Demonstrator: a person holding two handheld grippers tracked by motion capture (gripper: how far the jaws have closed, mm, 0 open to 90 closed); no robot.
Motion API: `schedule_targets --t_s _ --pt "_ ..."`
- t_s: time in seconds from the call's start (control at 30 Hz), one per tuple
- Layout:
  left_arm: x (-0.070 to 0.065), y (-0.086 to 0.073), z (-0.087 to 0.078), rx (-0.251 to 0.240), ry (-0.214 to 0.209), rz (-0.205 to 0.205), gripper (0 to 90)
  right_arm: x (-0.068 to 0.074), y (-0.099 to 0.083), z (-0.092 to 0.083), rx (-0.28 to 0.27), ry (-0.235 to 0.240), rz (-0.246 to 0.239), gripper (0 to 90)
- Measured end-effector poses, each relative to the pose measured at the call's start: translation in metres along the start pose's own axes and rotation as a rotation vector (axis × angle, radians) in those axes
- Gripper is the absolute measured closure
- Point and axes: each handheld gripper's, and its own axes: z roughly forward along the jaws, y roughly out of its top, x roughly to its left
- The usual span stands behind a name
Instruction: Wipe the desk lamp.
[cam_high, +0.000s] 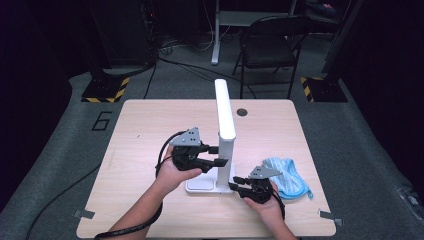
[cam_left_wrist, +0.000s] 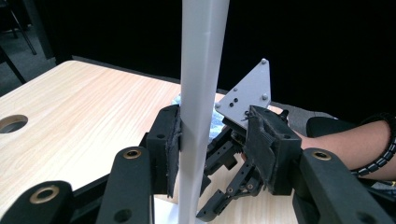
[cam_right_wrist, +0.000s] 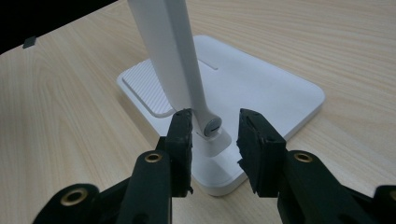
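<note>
Left tongs (cam_left_wrist: 219, 144) astride lamp post (cam_left_wrist: 201, 93), not clamped, right tongs (cam_right_wrist: 215, 140) parted at hinge (cam_right_wrist: 210, 126)

A smooth white plastic lamp (cam_high: 225, 135) with a ribbed base pad is seen on a pale matt wood-grain tabletop (cam_high: 145, 125); a soft blue cloth (cam_high: 287, 182) is seen, and rough worn black pads (cam_right_wrist: 182, 140) line each claw

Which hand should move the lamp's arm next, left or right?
Probably left. The left gripper has the lamp arm between its jaws, one pad touching it. The right gripper sits low at the hinge above the base, better placed for steadying it.
</note>
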Motion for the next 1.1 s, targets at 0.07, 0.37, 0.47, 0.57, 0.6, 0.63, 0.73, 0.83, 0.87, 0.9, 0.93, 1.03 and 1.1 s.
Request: schedule_targets --t_s 0.07,0.37,0.47,0.57,0.6,0.63,0.73,0.83,0.87,0.9,0.93,1.03,1.1 --pt "0.000 0.000 0.000 0.000 0.002 -0.003 56.2 -0.001 0.000 0.000 -0.004 -0.006 0.002 65.0" --pt "-0.002 -0.001 0.003 0.003 -0.003 0.001 67.7 -0.007 -0.001 -0.002 -0.004 -0.045 0.037 66.4" --pt "-0.004 -0.001 0.006 0.013 0.032 0.004 70.3 -0.013 -0.001 -0.004 -0.024 -0.040 0.079 65.1" --pt "-0.003 -0.001 0.007 0.005 0.033 0.004 73.5 -0.015 -0.001 -0.008 -0.030 -0.035 0.085 62.8" --pt "-0.003 -0.001 0.007 0.008 0.044 0.009 73.9 -0.015 -0.001 -0.009 -0.036 -0.034 0.088 61.9" --pt "-0.003 -0.001 0.007 0.007 0.046 0.010 74.7 -0.014 -0.001 -0.009 -0.043 -0.034 0.079 61.2" --pt "-0.003 -0.001 0.008 0.002 0.054 0.012 75.2 -0.008 0.000 -0.010 -0.034 -0.042 0.065 58.1" --pt "-0.003 -0.001 0.011 0.001 0.054 0.012 75.2 -0.002 0.000 -0.009 -0.024 -0.035 0.044 55.6" --pt "-0.004 0.000 0.012 0.003 0.056 0.013 75.2 0.000 0.000 -0.008 -0.027 -0.026 0.045 54.8" --pt "-0.004 0.001 0.014 0.002 0.058 0.015 75.1 0.001 0.000 -0.009 -0.023 -0.031 0.034 53.9" --pt "-0.004 0.001 0.016 -0.001 0.064 0.011 75.1 0.002 0.000 -0.009 -0.027 -0.025 0.031 52.8" --pt "-0.002 0.003 0.022 -0.003 0.072 0.002 74.7 0.004 0.000 -0.009 -0.026 -0.028 0.028 49.9" --pt "-0.001 0.005 0.026 -0.012 0.078 -0.008 74.5 0.004 0.000 -0.008 -0.019 -0.037 0.025 48.0"
